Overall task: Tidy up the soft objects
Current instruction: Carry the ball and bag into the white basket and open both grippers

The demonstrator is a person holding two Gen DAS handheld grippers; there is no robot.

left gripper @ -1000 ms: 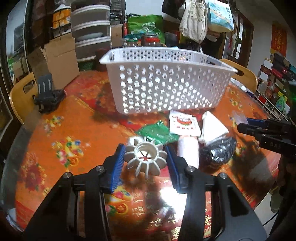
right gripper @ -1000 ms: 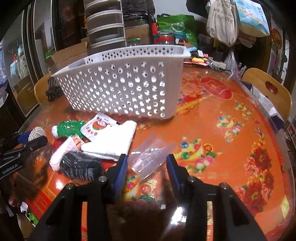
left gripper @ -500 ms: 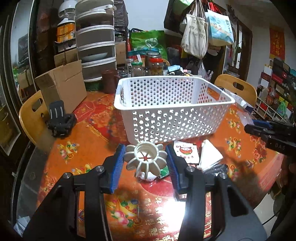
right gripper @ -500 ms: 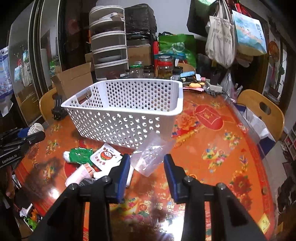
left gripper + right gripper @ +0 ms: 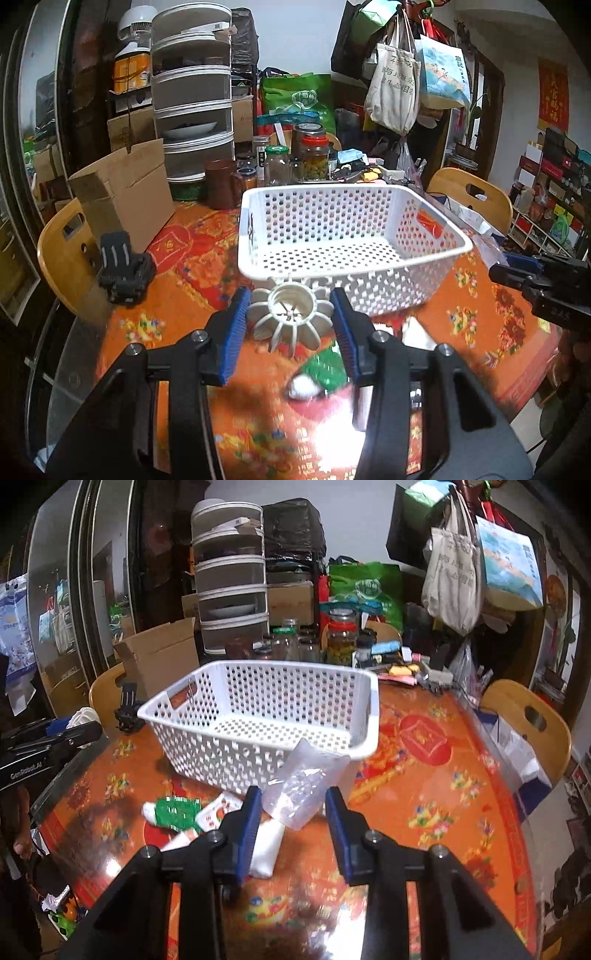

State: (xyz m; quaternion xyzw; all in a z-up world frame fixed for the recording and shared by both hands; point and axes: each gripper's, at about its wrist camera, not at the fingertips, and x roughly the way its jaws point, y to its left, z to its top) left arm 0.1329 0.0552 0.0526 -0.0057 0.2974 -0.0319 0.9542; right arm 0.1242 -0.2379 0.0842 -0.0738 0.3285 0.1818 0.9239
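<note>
My left gripper [image 5: 290,319] is shut on a white flower-shaped soft object [image 5: 291,314] and holds it in the air just before the near rim of the white perforated basket [image 5: 458,242]. My right gripper [image 5: 291,806] is shut on a clear plastic bag [image 5: 301,790], lifted near the basket's near right corner [image 5: 369,738]. The basket looks empty. On the table below lie a green packet [image 5: 175,810], a white red-printed packet [image 5: 216,810] and a white roll [image 5: 267,851]. The green packet also shows blurred in the left wrist view [image 5: 325,369].
The round table has an orange-red patterned cover [image 5: 424,812]. A cardboard box [image 5: 125,199], a black holder [image 5: 123,266], jars [image 5: 314,157] and stacked drawers [image 5: 192,96] stand at the back. Wooden chairs [image 5: 528,716] ring the table. The other gripper shows at the right [image 5: 546,284].
Both grippers have risen from the table with their objects. The basket now shows from above, with its inside visible. The pile of soft items has dropped lower in both views.
</note>
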